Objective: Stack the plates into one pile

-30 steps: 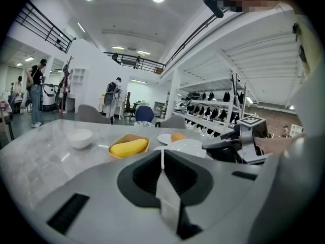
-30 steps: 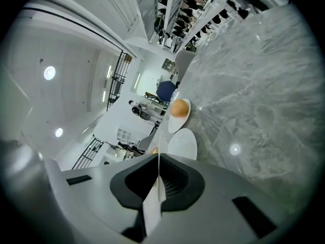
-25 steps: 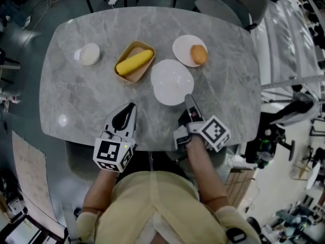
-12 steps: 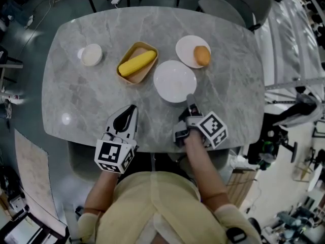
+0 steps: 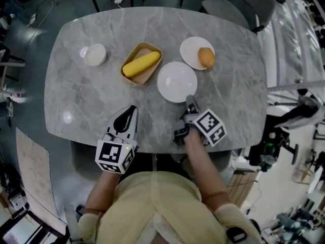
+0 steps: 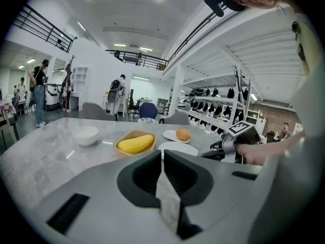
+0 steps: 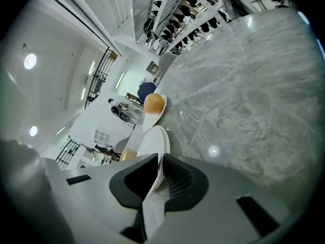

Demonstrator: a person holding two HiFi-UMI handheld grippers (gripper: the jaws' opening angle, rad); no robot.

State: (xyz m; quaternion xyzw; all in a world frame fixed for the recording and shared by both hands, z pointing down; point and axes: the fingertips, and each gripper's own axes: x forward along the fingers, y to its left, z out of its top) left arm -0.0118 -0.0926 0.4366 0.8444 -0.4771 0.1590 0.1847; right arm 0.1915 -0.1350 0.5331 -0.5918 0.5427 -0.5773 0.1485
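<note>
Two white plates on the grey marble table point(image 5: 81, 100), just beside each other right of its middle. Empty plate point(image 5: 175, 80) the nearer one, toward the near edge. Second plate point(image 5: 190, 49) behind it, toward the far edge, with a round orange-brown piece of food point(image 5: 206, 57) on its right part. Right gripper point(image 5: 188, 98) in from the near edge, jaws closed tight on the empty plate's near rim, the thin rim pinched between the pads. Left gripper point(image 5: 133, 107) by the near edge, left of the other one and well apart from both plates, jaws pressed together with nothing between them. Left of the empty plate, a tan dish point(image 5: 143, 77) holding a yellow corn cob point(image 5: 141, 64); further toward the left edge, a small white bowl point(image 5: 95, 55)
</note>
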